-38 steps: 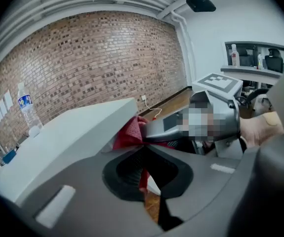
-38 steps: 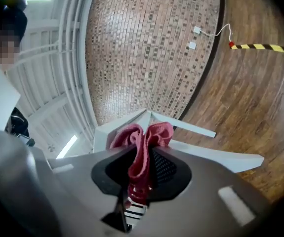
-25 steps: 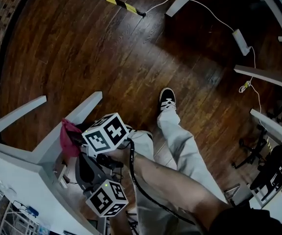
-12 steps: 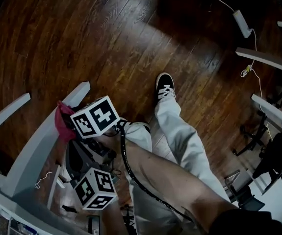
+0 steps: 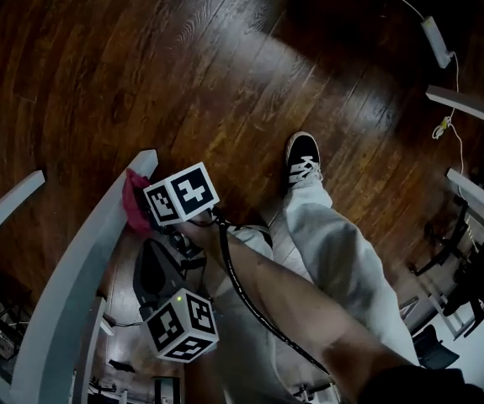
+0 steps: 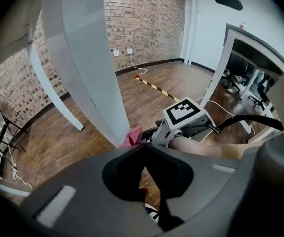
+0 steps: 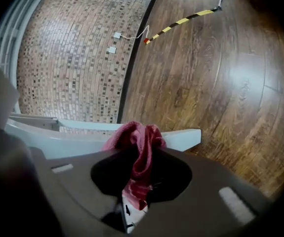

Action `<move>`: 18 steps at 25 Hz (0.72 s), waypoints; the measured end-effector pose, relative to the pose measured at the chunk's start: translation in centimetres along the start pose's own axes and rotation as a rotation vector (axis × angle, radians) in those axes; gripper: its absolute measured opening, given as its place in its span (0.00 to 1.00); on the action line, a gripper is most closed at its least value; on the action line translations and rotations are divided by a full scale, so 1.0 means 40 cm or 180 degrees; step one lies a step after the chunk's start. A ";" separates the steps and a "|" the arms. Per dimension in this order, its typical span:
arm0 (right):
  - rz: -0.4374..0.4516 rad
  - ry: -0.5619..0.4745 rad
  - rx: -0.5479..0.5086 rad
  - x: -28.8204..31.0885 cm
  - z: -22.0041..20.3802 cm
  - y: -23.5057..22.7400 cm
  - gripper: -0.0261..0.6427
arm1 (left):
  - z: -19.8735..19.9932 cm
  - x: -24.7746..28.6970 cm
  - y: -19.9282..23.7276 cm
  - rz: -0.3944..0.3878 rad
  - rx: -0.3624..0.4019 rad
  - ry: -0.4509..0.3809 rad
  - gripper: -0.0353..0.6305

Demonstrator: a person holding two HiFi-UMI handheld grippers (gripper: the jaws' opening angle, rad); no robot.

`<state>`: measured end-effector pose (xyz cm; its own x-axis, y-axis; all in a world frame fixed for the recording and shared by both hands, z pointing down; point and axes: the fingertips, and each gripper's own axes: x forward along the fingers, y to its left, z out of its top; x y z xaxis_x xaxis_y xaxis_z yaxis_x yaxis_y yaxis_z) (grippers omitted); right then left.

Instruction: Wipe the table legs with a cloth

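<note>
R gripper [image 7: 141,157]: jaws clamped on the red cloth [image 7: 136,136]. We see it bunched betw. them, a tuft sticking out front.
Cloth: pressed vs. the pale table leg [image 7: 181,138], near the leg's foot end.
L gripper [image 6: 142,147]: jaws together, nothing betw. them as far as we see. It sits behind the R one, apart from the leg.
Table leg: slants across our head view from lower left up to centre-left, w/ the foot end just past the cloth.
2nd leg [image 5: 6,209]: same pale colour, further left, well apart from the cloth.
Cable [image 5: 227,272]: black, runs from the R gripper back along the forearm [image 5: 292,301].
Person: light trouser leg [image 5: 338,247] and a black-and-white shoe [image 5: 303,158] on the boards, right of both grippers.
Floor [image 5: 225,74]: dark wood planks w/ a bright glare patch.
Background: we've got a brick wall [image 7: 72,53], a yellow-black striped strip [image 7: 181,21] on the floor near it, and a white power strip [image 5: 437,40] w/ cord at top right of the head view.
</note>
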<state>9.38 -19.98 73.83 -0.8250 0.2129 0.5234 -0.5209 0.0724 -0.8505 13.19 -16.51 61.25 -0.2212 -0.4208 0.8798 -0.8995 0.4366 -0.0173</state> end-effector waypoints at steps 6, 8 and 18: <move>-0.0201 0.0024 0.0072 0.097 0.020 -0.169 0.12 | -0.031 0.052 -0.027 -0.0067 -0.0073 0.0069 0.05; -0.0329 0.0081 0.0083 0.126 0.019 -0.229 0.12 | -0.048 0.051 -0.047 -0.0155 -0.0009 0.0128 0.05; -0.0722 0.0527 -0.0531 0.257 0.096 -0.438 0.12 | -0.054 0.133 -0.097 -0.0276 0.0159 0.0182 0.05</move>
<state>9.17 -22.79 94.29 -0.6380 0.3277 0.6968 -0.6331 0.2920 -0.7169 16.31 -18.73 67.00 -0.1213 -0.4085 0.9047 -0.9323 0.3598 0.0375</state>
